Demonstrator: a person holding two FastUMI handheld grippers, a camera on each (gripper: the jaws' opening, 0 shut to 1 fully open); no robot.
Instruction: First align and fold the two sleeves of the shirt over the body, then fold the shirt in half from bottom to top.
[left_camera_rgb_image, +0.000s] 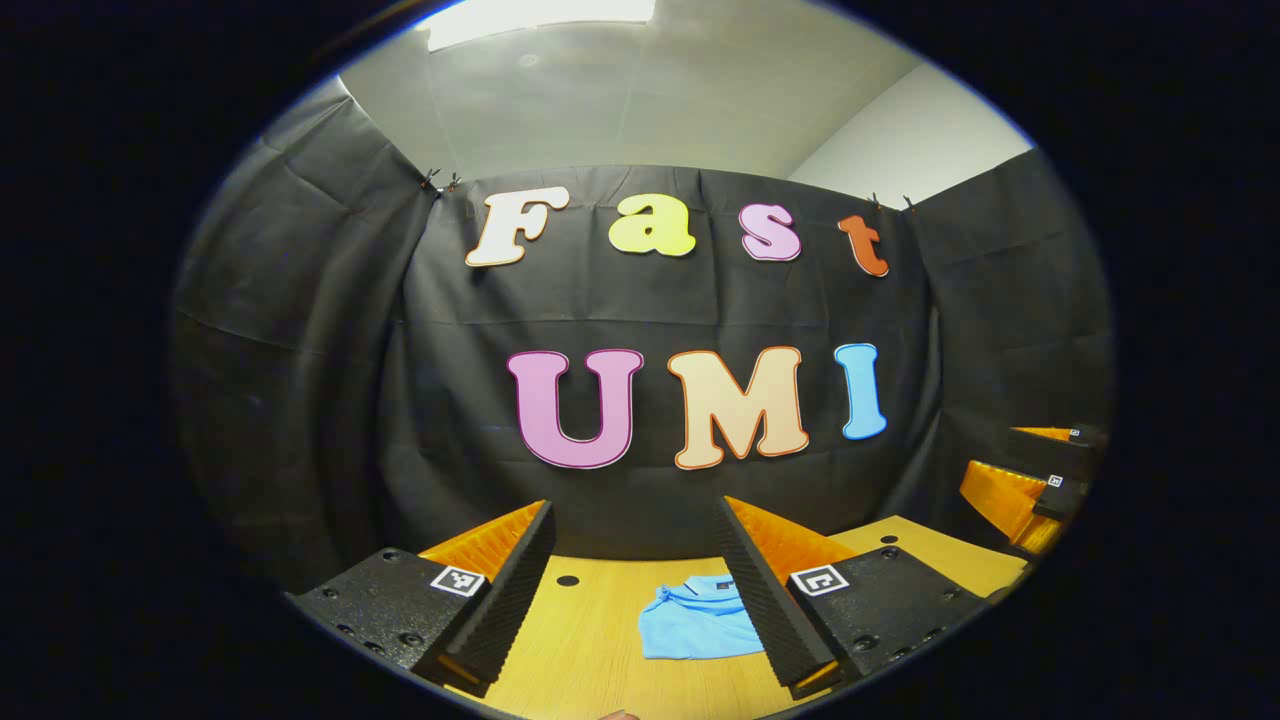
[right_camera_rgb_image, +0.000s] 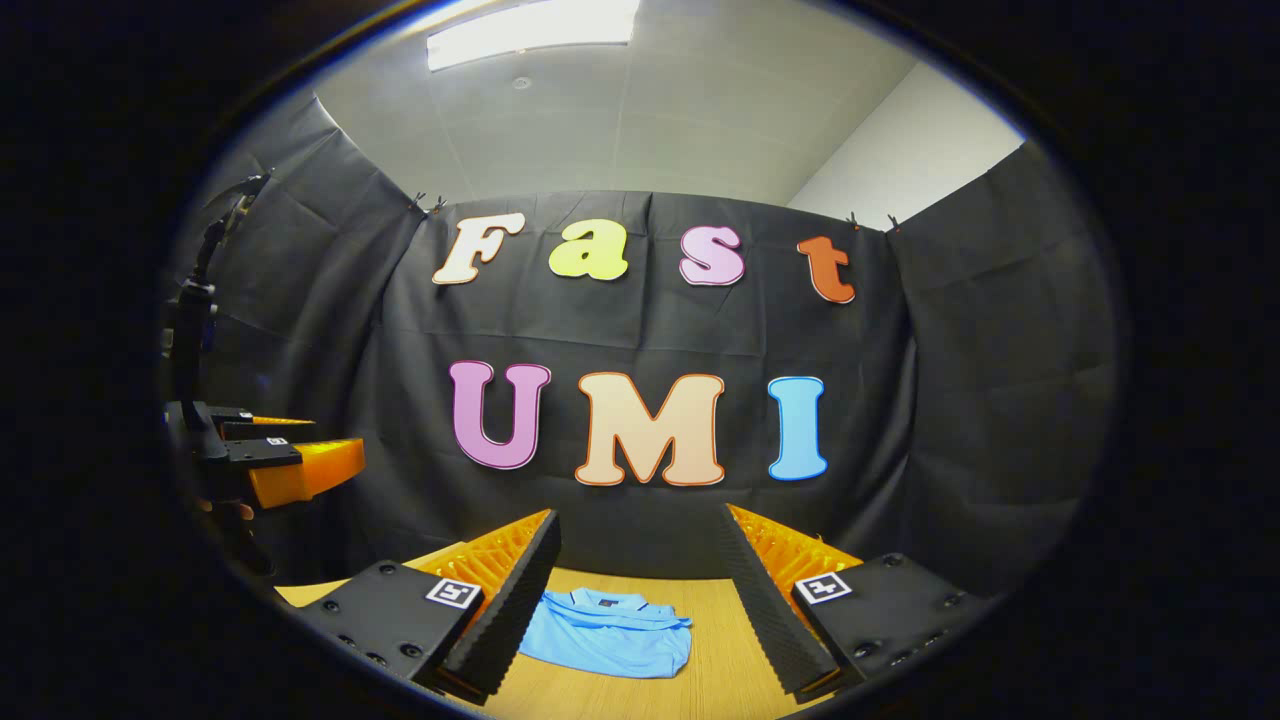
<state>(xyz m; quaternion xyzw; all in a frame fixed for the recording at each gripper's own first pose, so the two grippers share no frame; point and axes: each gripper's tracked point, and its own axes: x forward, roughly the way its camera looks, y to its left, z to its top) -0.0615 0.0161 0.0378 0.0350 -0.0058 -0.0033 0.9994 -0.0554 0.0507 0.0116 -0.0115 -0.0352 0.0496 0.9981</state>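
Now the blue shirt (left_camera_rgb_image: 697, 624) lies folded on the wooden table (left_camera_rgb_image: 580, 650), ahead of and between the wide-open fingers of the left gripper (left_camera_rgb_image: 640, 585), untouched. Likewise, the right gripper (right_camera_rgb_image: 640, 590) gapes empty above it. Black cloth (right_camera_rgb_image: 640, 330) walls the booth.

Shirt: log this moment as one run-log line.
shirt: compact, collar visible, lying on table | left tool: open, above table, empty | right tool: open, above table, empty
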